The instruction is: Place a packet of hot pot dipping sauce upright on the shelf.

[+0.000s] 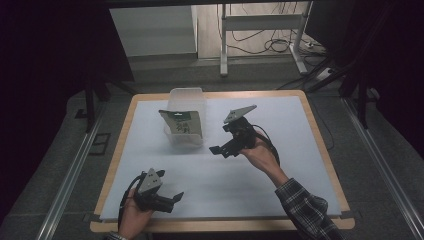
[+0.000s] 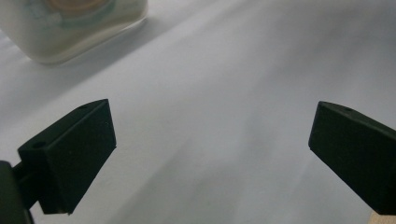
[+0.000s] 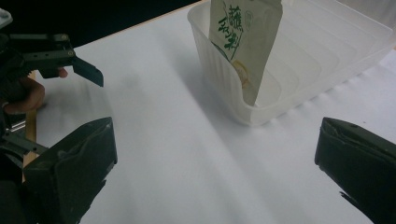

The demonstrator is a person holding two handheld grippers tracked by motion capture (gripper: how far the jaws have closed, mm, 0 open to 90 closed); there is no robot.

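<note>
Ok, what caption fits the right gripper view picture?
Open right gripper faces a clear tub holding a standing green-printed packet.

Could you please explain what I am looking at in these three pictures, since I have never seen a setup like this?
A person sits at a table covered with a white sheet and holds a hand tool in each hand. Each tool is a gripper with two black fingers that open and close. The high view looks down from above: the left gripper is near the front edge, and the right gripper is nearer the middle. The other two pictures come from small cameras riding on the grippers, looking out between their own fingers. On the sheet stands a clear plastic container, and a pouch with green print stands inside it, leaning on its wall. Both grippers are open and hold nothing.
</note>
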